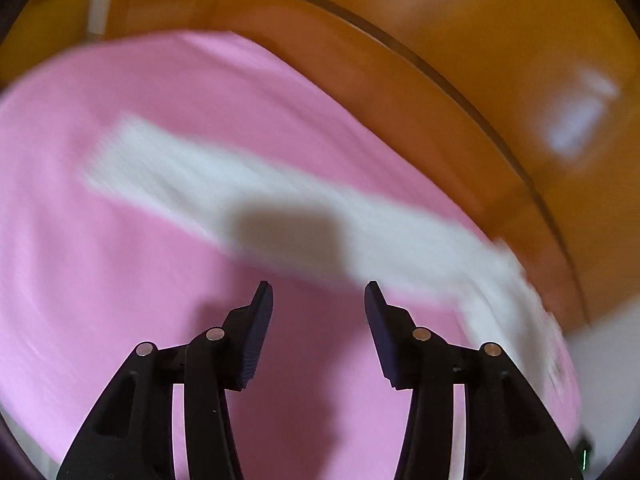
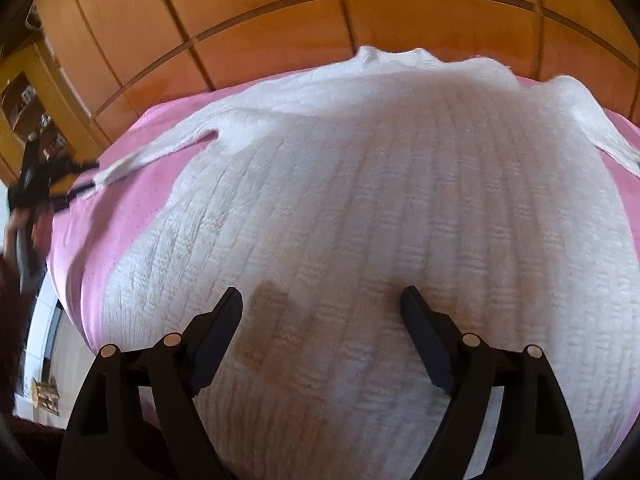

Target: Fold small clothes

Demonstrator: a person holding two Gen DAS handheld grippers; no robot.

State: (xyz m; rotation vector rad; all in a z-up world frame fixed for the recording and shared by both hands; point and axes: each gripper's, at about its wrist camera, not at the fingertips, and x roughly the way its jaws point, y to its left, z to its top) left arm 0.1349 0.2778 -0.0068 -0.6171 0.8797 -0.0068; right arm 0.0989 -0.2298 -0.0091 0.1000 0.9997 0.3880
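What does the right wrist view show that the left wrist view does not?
Only the right wrist view: the white knitted sweater's whole body with ribbed texture, both sleeves spread, the open right gripper over its hem, and the left gripper near the sleeve end.

Only the left wrist view: a blurred close view of one sleeve, with the open, empty left gripper above it.

Both: the pink bedspread and the wooden wardrobe behind.
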